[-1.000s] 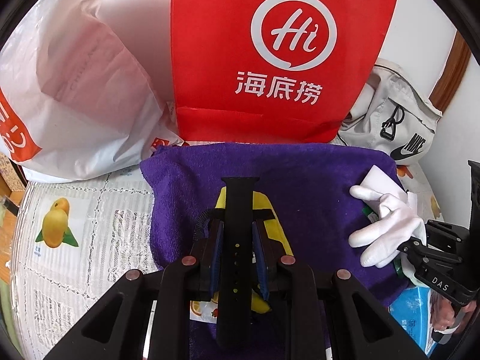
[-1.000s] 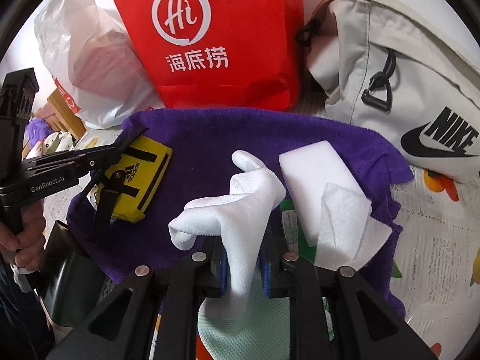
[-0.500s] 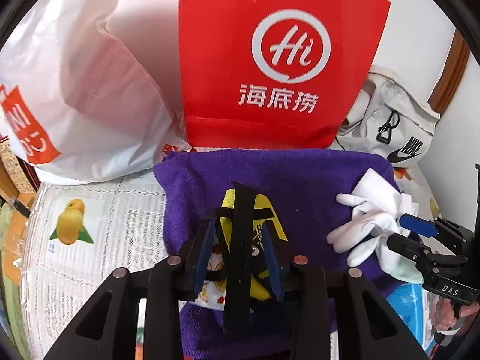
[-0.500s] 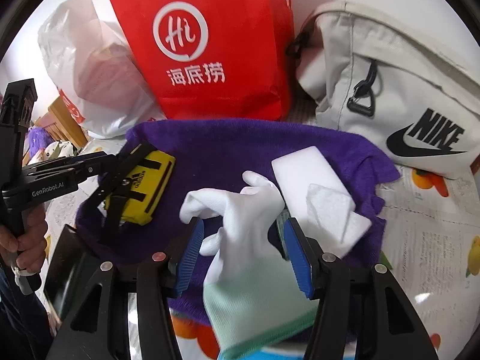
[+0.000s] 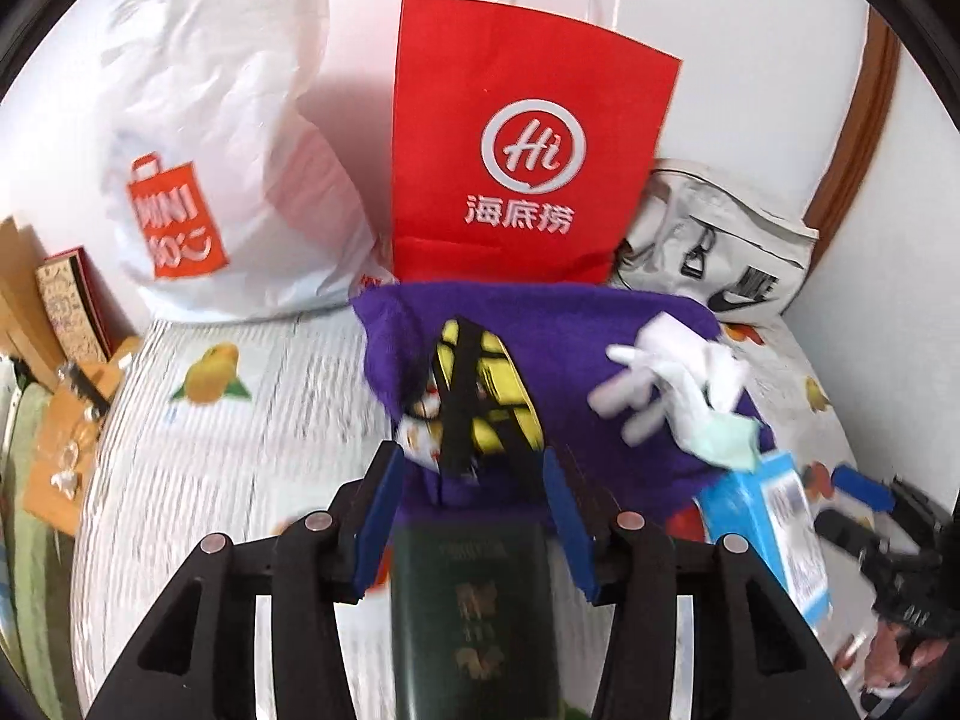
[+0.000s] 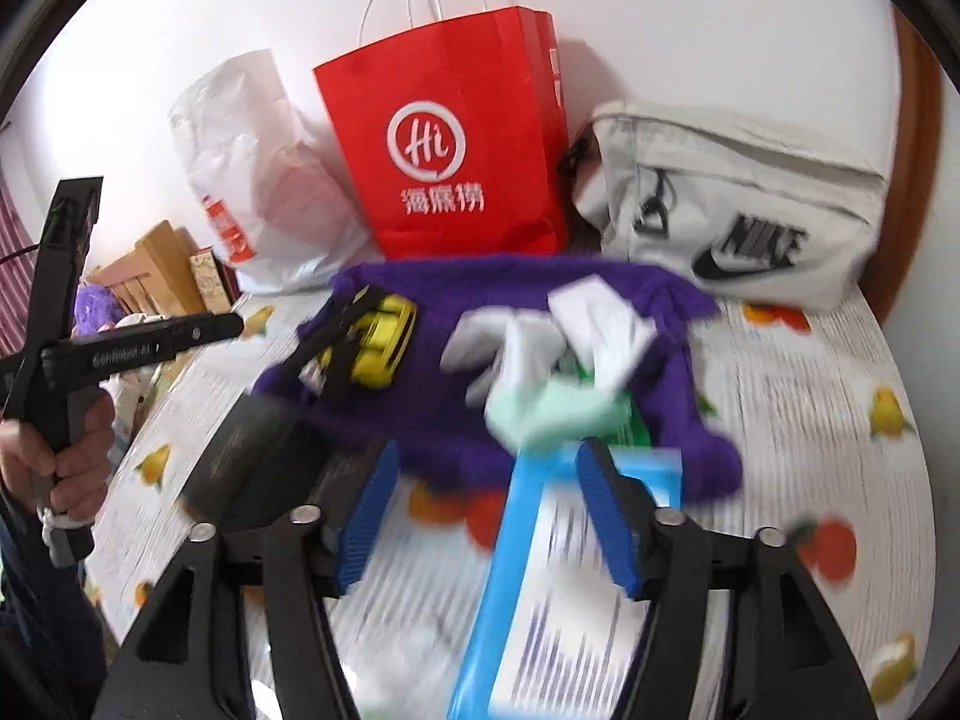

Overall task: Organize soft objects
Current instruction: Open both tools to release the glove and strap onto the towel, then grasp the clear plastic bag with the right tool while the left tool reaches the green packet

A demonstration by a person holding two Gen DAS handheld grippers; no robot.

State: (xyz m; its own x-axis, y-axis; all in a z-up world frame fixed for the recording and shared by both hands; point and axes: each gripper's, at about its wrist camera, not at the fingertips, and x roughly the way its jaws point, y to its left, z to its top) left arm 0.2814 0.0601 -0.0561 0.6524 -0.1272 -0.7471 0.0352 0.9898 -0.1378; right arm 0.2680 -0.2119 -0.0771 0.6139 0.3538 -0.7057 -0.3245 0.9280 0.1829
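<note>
A purple towel (image 5: 558,330) (image 6: 480,294) lies on the table. On it lie a yellow pouch with black straps (image 5: 480,396) (image 6: 378,342) and a white glove with a mint cuff (image 5: 666,384) (image 6: 528,372), beside a white sponge (image 6: 594,306). My left gripper (image 5: 471,504) is open and empty, just short of the pouch. My right gripper (image 6: 486,492) is open and empty, short of the glove, above a blue box (image 6: 558,570).
A red paper bag (image 5: 522,150) (image 6: 456,144), a white plastic bag (image 5: 228,168) and a grey Nike bag (image 6: 738,204) stand behind the towel. A dark booklet (image 5: 468,612) (image 6: 252,450) and the blue box (image 5: 774,516) lie near the front. The tablecloth (image 5: 240,450) has fruit prints.
Both grippers opened, let go of the pouch strap and the glove, and pulled back and up. The pouch and glove now lie on the towel.
</note>
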